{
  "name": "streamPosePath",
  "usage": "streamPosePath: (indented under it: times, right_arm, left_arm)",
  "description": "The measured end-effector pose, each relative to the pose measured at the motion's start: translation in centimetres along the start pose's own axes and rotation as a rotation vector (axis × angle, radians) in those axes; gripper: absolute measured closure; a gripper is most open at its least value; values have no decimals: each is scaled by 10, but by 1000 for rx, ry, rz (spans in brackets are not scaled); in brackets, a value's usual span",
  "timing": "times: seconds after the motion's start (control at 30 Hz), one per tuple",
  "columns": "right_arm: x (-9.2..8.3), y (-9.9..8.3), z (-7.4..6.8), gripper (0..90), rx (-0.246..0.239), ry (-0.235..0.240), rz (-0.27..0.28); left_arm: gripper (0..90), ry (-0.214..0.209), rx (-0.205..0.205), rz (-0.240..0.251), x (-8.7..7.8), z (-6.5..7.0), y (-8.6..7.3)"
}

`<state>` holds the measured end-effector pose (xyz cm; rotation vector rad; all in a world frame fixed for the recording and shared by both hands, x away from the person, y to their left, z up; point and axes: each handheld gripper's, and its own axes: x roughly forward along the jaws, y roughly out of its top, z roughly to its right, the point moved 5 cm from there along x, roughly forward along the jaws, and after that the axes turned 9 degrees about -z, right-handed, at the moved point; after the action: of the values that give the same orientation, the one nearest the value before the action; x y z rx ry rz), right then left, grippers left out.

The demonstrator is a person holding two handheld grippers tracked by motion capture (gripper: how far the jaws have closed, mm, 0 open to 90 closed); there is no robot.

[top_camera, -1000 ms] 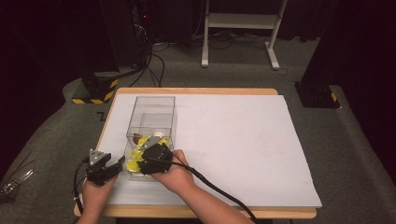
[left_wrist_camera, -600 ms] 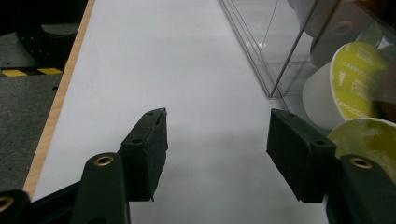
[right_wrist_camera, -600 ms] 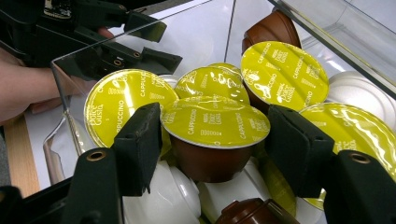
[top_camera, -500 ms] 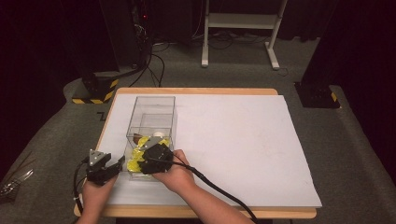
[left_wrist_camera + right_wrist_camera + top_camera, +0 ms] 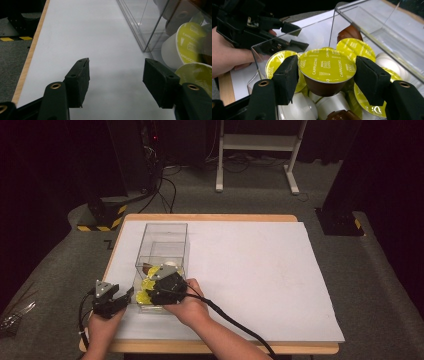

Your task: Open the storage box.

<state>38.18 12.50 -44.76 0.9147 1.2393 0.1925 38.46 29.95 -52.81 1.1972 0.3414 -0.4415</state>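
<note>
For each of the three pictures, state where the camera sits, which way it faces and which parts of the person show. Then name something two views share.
High view: above the near table edge, looking forward and down; both forearms, left gripper, right gripper.
Left gripper view: on that gripper, along open jaws over white paper beside the clear box.
Right gripper view: looking into the box; jaws, just closing, touch a yellow-lidded capsule; the other hand shows.
Shared: box and capsules.

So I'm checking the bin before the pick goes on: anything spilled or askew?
Nothing stands out. The capsules lie jumbled inside the clear box, none on the table; the right gripper has just been closing around one yellow-lidded capsule.
</note>
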Motion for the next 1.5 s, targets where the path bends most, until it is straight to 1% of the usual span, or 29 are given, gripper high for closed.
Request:
streamPosePath:
  times: [0.03, 0.43, 0.63, 0.77, 0.9, 0.93, 1.0, 1.2, 1.4, 1.5]
  right_arm:
    - [-1, 0, 0, 373, -1, 0, 6]
    - [-14, 4, 1, 373, 3, -6, 59]
    - [-22, 5, 3, 373, 0, -15, 81]
    - [-26, 5, 5, 373, 4, -18, 85]
    - [-31, 6, 8, 373, 6, -24, 95]
    - [-32, 6, 9, 373, 8, -23, 101]
    - [-35, 6, 10, 373, 10, -27, 108]
    - [-42, 4, 14, 373, 15, -38, 122]
    - [-48, -1, 22, 373, 26, -52, 133]
    - [-54, -3, 28, 373, 37, -64, 140]
  left_arm:
    - [387, 1, 4, -3, 0, 0, 0]
    - [387, 1, -1, 2, 0, 0, 0]
    - [387, -1, -2, 2, 0, 0, 0]
    - [387, 0, -2, -2, 0, 0, 0]
    - [387, 1, -3, 2, 1, 0, 0]
    - [387, 1, -9, 5, 1, 1, 0]
    - [387, 1, -2, 2, 0, 0, 0]
    - [387, 3, -3, 3, 1, 0, 0]
    - [387, 2, -2, 2, 0, 0, 0]
    - [388, 3, -3, 2, 0, 0, 0]
